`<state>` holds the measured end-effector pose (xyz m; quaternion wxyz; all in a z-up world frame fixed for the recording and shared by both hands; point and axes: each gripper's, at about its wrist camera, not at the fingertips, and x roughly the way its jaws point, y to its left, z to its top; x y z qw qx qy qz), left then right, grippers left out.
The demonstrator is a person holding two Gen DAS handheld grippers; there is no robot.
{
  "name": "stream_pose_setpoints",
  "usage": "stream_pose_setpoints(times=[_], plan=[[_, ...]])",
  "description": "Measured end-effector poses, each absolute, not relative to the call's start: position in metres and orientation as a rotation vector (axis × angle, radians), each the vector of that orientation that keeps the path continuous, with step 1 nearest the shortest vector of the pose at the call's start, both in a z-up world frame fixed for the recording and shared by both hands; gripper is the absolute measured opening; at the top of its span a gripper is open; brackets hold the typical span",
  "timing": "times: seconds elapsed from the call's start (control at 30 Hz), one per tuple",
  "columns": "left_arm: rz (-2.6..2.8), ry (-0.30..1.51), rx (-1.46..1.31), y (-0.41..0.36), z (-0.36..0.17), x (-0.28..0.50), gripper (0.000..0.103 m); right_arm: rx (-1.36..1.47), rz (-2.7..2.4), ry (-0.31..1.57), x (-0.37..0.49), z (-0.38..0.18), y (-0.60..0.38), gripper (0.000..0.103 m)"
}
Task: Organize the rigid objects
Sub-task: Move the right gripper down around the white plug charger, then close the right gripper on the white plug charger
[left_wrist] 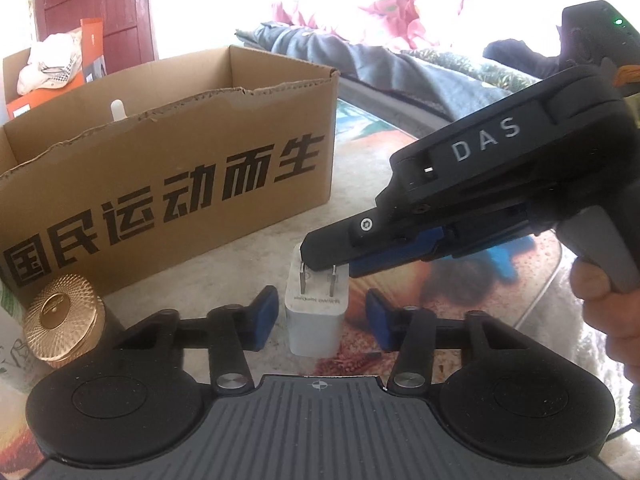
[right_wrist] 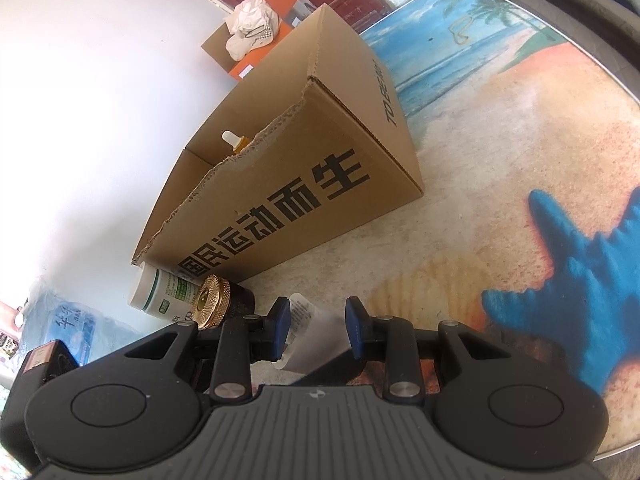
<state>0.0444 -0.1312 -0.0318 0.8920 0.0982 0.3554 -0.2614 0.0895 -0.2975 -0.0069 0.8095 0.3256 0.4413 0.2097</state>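
Between the blue pads of the left gripper (left_wrist: 319, 316) stands a white plug-in charger (left_wrist: 315, 322), upright on the beach-print mat (left_wrist: 460, 300) with its long axis vertical and its two metal prongs pointing up, leaning a little toward the camera. The pads flank its sides at a narrow spread with a sliver of gap showing on each side, so they do not yet press on it. From the right, the right gripper (left_wrist: 326, 258) reaches in, held by a hand (left_wrist: 604, 304); its fingers lie against the charger's top end, around the prongs. In the right wrist view, the same white block sits between that gripper's pads, which are narrow and close on it, gripping the top.

Just left of the charger, a dark jar with a ribbed gold lid (left_wrist: 60, 322) stands beside a white bottle with a green label (right_wrist: 160, 292). Behind them is an open cardboard box (left_wrist: 168, 168) printed with black characters; a white-tipped dropper bottle (right_wrist: 234, 142) stands inside it.
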Motion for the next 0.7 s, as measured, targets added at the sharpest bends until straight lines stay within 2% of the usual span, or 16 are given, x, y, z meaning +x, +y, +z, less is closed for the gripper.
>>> stream_pose_setpoints(times=[0.2, 0.7], plan=[[-0.524, 0.760, 0.208, -0.1337, -0.0341, 0.0484, 0.028, 0.699, 0.449, 0.947, 0.0873, -0.0070, -0.2955, 0.033], [-0.506, 0.758, 0.193, -0.1318, -0.0315, 0.0527, 0.026, 0.736, 0.456, 0.944, 0.0882, -0.0104, -0.2949, 0.033]])
